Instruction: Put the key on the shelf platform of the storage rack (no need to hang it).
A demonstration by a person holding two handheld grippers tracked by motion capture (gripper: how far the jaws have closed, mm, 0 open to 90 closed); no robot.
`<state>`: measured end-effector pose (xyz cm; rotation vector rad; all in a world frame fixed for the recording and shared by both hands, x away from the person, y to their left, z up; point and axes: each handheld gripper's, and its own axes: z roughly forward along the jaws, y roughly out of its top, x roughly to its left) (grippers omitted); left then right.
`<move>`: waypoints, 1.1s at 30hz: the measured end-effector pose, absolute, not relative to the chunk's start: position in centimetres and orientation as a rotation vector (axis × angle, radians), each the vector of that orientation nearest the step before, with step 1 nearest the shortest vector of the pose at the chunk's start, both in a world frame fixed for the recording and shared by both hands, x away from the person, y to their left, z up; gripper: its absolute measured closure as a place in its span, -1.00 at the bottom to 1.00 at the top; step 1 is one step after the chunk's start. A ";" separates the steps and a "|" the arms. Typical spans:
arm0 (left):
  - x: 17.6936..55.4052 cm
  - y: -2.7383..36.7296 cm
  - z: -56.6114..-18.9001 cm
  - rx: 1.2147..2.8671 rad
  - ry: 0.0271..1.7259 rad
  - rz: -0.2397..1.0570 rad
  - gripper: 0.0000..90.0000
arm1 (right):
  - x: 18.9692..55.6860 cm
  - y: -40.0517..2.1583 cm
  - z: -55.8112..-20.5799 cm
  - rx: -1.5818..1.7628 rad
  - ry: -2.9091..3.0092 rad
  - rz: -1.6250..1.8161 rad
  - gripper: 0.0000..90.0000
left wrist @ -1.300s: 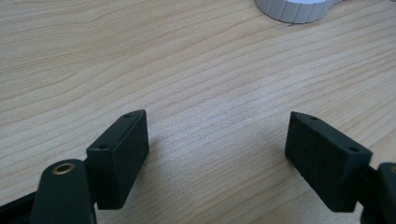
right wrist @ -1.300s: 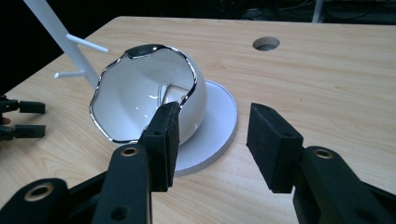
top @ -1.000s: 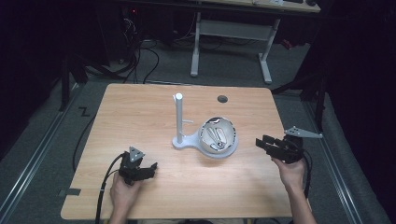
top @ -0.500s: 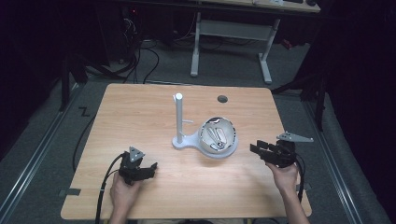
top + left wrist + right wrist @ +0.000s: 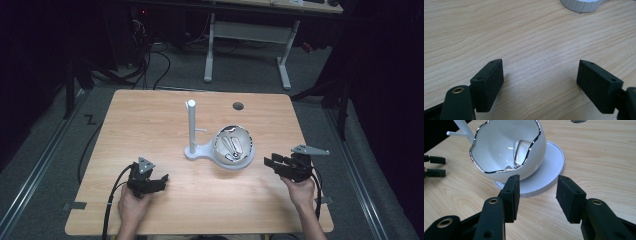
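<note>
Right gripper [image 5: 272, 163], held in the person's right hand, has come down and in toward the centre of the table since a second ago, when it hovered higher and nearer the right edge; its black jaws now stand partly open with nothing between them, pointing at the glossy white cup with a wavy silver rim [image 5: 507, 150]. That cup lies tipped on its side on the round white ribbed base of a stand [image 5: 550, 173], its mouth turned toward the gripper, just beyond the jaw tips in the right gripper view and not yet touched. From the high view the cup [image 5: 233, 145] sits right of the white upright post with a small peg [image 5: 191, 125], near the middle of the light wooden table [image 5: 150, 115]. The move reads as an approach for a grasp, probably on the cup's rim or wall, which looks smooth and may slip. Left gripper [image 5: 161, 181] rests low over bare wood at the near left, jaws wide open and empty, unmoved.
</note>
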<state>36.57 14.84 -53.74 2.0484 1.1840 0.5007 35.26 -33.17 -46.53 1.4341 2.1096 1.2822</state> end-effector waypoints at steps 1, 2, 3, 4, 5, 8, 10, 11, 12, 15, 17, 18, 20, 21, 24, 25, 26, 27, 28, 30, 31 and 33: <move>36.6 14.8 -53.7 2.048 1.184 0.501 -0.51 | 35.2 -33.2 -46.6 1.439 2.106 1.285 0.21; 36.6 14.8 -53.7 2.049 1.184 0.501 -0.51 | 35.1 -33.2 -46.8 1.444 2.103 1.283 0.21; 36.6 14.8 -53.7 2.050 1.183 0.501 -0.51 | 35.1 -33.2 -46.8 1.444 2.103 1.283 0.21; 36.6 14.8 -53.7 2.050 1.183 0.501 -0.51 | 35.1 -33.2 -46.9 1.442 2.103 1.279 0.21; 36.6 14.8 -53.7 2.048 1.184 0.501 -0.51 | 35.1 -33.2 -46.9 1.444 2.101 1.283 0.21; 36.6 14.8 -53.7 2.049 1.184 0.501 -0.51 | 35.0 -33.1 -47.2 1.444 2.102 1.274 0.21; 36.6 14.8 -53.7 2.048 1.184 0.501 -0.51 | 35.0 -33.0 -47.4 1.446 2.104 1.278 0.21; 36.6 14.8 -53.7 2.050 1.183 0.501 -0.51 | 35.0 -33.0 -47.5 1.452 2.107 1.273 0.21; 36.6 14.8 -53.7 2.050 1.183 0.501 -0.51 | 35.0 -32.9 -47.6 1.454 2.110 1.271 0.21; 36.6 14.8 -53.7 2.049 1.184 0.501 -0.51 | 35.0 -32.8 -48.0 1.461 2.115 1.267 0.21; 36.6 14.8 -53.7 2.049 1.184 0.501 -0.51 | 35.0 -32.7 -48.2 1.458 2.119 1.267 0.21; 36.6 14.8 -53.7 2.049 1.184 0.501 -0.51 | 34.9 -32.7 -48.3 1.463 2.119 1.263 0.21; 36.6 14.8 -53.7 2.048 1.184 0.501 -0.51 | 34.9 -32.6 -48.5 1.462 2.124 1.255 0.21; 36.6 14.8 -53.7 2.048 1.184 0.501 -0.51 | 34.9 -32.6 -48.6 1.465 2.125 1.248 0.21; 36.6 14.8 -53.7 2.050 1.183 0.501 -0.51 | 34.9 -32.6 -48.9 1.466 2.128 1.243 0.21; 36.6 14.8 -53.7 2.050 1.183 0.501 -0.51 | 34.9 -32.6 -49.0 1.465 2.134 1.237 0.20; 36.6 14.8 -53.7 2.050 1.183 0.501 -0.51 | 34.8 -32.5 -49.4 1.467 2.137 1.222 0.20; 36.6 14.8 -53.7 2.050 1.183 0.501 -0.51 | 34.8 -32.5 -49.4 1.467 2.137 1.222 0.20; 36.6 14.8 -53.7 2.050 1.183 0.501 -0.51 | 34.8 -32.5 -49.5 1.467 2.139 1.215 0.20; 36.6 14.8 -53.7 2.050 1.183 0.501 -0.51 | 34.7 -32.3 -49.7 1.461 2.140 1.201 0.20; 36.6 14.8 -53.7 2.050 1.183 0.501 -0.51 | 34.7 -32.3 -49.9 1.450 2.145 1.194 0.20; 36.6 14.8 -53.7 2.050 1.183 0.501 -0.51 | 34.7 -32.1 -50.1 1.457 2.152 1.180 0.20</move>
